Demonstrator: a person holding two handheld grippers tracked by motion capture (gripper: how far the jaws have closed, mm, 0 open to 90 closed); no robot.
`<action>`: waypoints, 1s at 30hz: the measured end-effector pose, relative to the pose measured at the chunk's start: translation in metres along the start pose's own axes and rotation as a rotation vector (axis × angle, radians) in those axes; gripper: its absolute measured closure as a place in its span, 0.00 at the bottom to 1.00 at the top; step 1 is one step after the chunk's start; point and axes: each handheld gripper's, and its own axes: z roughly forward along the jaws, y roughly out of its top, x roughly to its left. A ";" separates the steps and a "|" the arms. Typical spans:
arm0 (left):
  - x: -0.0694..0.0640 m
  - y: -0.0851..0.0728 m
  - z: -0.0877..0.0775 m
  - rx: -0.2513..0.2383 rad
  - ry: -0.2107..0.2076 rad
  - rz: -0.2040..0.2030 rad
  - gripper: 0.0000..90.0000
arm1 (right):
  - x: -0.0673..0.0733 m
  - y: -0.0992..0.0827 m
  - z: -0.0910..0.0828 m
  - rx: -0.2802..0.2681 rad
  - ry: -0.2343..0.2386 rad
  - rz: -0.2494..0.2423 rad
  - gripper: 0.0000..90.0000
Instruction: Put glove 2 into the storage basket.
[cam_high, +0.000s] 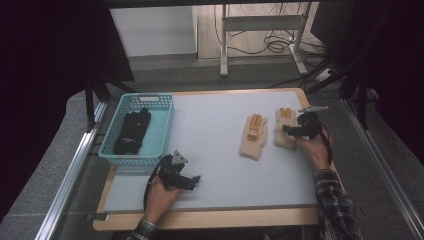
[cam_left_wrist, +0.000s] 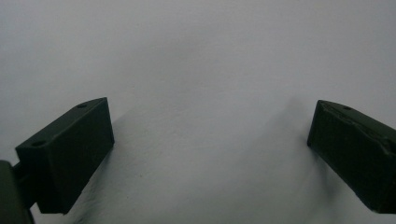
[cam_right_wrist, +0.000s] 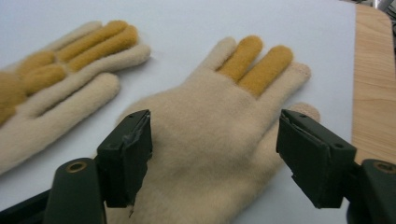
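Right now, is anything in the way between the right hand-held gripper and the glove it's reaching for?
Nothing visible. The right hand-held gripper has its jaws open just over the near glove, one on each side. The other glove lies apart, off to one side.

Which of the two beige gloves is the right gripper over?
The right gripper is over the beige glove nearer the table's right edge; its open jaws straddle that glove's palm. The other beige glove lies apart, toward the basket.

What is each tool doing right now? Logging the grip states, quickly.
Left tool: open, holding nothing, over the bare grey table mat.
Right tool: open, straddling the nearer cream-and-mustard woolly glove, not gripping it.
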 end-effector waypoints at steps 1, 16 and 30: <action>0.000 0.000 0.000 0.000 0.000 0.000 0.01 | 0.000 0.000 0.003 0.002 0.004 0.000 0.28; 0.000 0.000 0.000 -0.001 0.000 0.000 0.01 | 0.018 0.002 0.028 0.063 0.063 -0.071 0.47; 0.000 0.000 0.000 0.001 0.000 -0.002 0.01 | 0.024 0.004 0.012 0.025 0.097 0.004 0.67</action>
